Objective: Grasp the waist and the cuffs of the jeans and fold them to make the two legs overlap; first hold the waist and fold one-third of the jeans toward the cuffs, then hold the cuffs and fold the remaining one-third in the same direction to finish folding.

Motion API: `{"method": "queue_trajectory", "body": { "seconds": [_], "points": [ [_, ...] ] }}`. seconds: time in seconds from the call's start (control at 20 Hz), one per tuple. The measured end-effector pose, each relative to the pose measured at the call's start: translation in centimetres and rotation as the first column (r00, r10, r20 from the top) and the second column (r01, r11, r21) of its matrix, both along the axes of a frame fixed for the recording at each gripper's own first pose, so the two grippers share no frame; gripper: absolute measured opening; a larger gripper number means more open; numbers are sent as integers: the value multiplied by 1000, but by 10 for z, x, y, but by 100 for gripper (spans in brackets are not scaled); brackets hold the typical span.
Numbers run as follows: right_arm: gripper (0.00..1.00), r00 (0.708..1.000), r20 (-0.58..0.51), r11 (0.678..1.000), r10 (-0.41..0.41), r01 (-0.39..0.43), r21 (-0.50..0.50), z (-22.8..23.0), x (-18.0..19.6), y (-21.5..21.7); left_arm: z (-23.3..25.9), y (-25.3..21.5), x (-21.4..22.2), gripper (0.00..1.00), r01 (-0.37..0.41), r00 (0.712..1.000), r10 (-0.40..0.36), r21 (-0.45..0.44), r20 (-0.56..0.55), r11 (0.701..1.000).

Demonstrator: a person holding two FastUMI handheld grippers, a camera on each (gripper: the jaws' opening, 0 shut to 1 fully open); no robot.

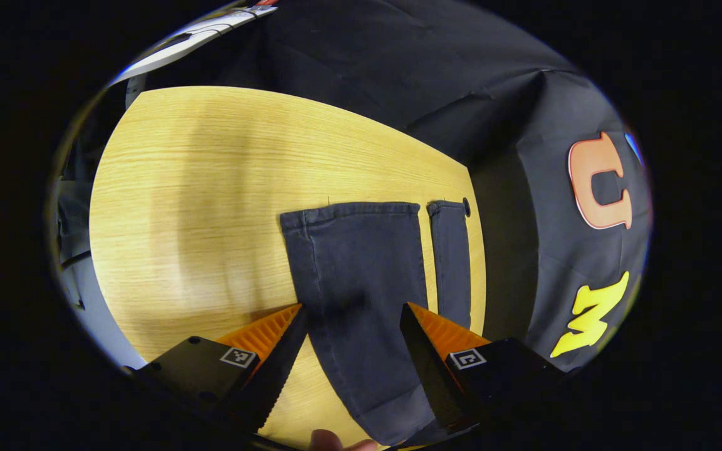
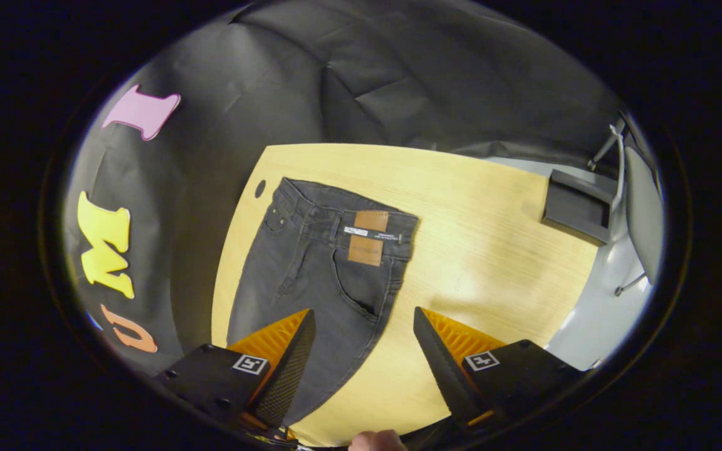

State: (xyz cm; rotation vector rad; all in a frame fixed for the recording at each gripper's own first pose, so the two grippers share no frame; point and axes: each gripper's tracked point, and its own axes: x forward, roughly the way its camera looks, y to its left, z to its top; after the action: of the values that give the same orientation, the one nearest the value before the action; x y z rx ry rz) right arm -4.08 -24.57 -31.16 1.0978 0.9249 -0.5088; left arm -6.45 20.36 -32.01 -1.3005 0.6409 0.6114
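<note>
While the left gripper (image 1: pixel 353 319) hangs above the wooden table (image 1: pixel 198 188) with its fingers spread wide and holding nothing, the left gripper view shows the dark jeans (image 1: pixel 361 282) lying flat near the table's edge by the black cloth wall (image 1: pixel 398 62), two legs side by side with a strip of wood between them and their cuffs (image 1: pixel 351 212) pointing away. From the right gripper view, the right gripper (image 2: pixel 364 326) is likewise wide apart and empty above the jeans' waist (image 2: pixel 342 216), which lies toward the table's far corner near a small round hole (image 2: pixel 260 188), a dark box (image 2: pixel 577 207) resting on the floor beyond the opposite edge.
</note>
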Motion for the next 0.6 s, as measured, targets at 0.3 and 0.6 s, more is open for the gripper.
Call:
{"method": "queue_trajectory", "body": {
  "seconds": [0.3,0.6],
  "points": [
    [98,999,-26,999,-29,30,23,-23,13,-1,-3,1,18,94,23,1000,-23,4,19,1000],
    [96,995,-37,995,-92,93,32,-35,34,-8,-8,-3,37,72,56,998,-57,11,3,998]
  ]
}}
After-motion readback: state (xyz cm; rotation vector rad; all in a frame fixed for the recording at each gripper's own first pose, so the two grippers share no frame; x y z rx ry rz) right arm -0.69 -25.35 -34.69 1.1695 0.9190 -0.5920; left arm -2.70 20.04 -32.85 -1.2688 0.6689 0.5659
